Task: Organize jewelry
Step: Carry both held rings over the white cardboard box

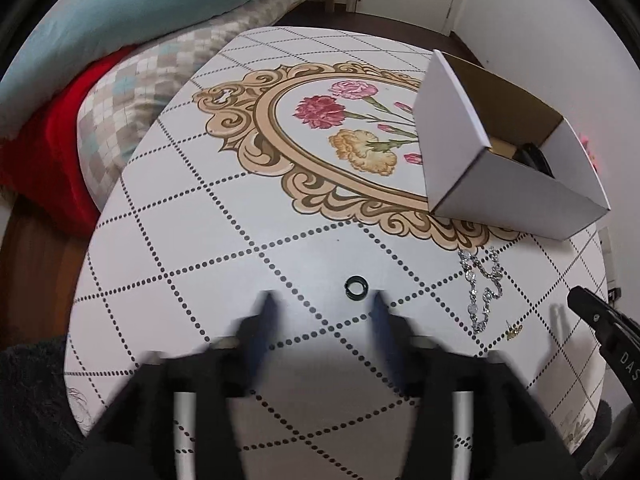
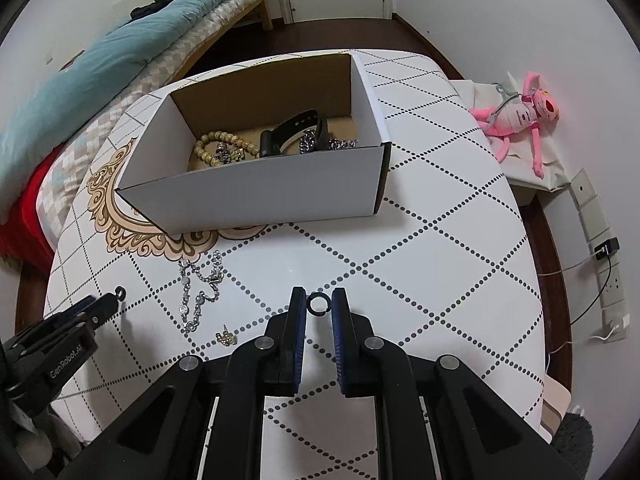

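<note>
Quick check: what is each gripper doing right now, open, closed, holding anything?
Left gripper: open, holding nothing; a black ring lies on the table just ahead.
Right gripper: shut on a black ring at its fingertips.

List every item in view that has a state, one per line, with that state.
Right tongs: nearly shut around the small black ring, above the table.
Left tongs: open, blurred, holding nothing.
Second small black ring: lying flat on the white patterned table, just ahead of the left tongs.
White cardboard box: open-topped, holding beads, chains and a black strap.
Silver chain bracelet: loose on the table.
Small gold earring: loose on the table.
</note>
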The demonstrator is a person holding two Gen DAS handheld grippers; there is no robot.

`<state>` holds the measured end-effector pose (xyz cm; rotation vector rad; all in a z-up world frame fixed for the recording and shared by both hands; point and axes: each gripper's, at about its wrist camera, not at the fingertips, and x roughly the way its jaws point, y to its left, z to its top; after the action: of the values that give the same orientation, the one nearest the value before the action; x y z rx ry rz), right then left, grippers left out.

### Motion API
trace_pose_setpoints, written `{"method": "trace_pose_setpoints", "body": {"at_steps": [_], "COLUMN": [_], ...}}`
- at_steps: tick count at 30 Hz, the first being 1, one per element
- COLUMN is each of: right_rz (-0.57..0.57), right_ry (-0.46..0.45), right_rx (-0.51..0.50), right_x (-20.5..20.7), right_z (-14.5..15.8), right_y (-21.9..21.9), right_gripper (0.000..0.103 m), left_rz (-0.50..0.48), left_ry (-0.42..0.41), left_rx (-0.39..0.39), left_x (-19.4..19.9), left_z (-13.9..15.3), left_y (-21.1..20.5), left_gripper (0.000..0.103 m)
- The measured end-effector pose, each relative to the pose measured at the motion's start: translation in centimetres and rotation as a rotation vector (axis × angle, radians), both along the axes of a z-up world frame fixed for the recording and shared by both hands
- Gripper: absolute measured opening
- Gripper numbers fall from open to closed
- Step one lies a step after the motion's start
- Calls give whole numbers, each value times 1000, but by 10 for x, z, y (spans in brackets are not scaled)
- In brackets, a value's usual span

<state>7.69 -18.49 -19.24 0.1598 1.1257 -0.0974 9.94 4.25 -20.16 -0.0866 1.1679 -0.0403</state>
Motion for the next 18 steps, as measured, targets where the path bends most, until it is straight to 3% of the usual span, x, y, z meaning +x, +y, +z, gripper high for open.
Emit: {"method": "trace_pose_setpoints", "body": {"at_steps": [9, 11, 13, 18], "right_rz": [-18, -19, -20, -19], "right_ry": [13, 17, 20, 17], "right_rx": [9, 5, 4, 6], "right_x": [1, 0, 0, 0], "right_z": [-7, -9, -11, -11], "right_y": [-4, -5, -4, -5], "right_gripper": [13, 13, 13, 13], "left_rz": [-42, -54, -66, -73], "left_ry": [-56, -76, -81, -86], "left_rx": [73, 75, 76, 81], "left_x": [1, 0, 0, 0], "left_z": [-6, -4, -3, -3], "left_y": [-10, -12, -13, -13], "left_gripper": [55, 27, 9, 9]}}
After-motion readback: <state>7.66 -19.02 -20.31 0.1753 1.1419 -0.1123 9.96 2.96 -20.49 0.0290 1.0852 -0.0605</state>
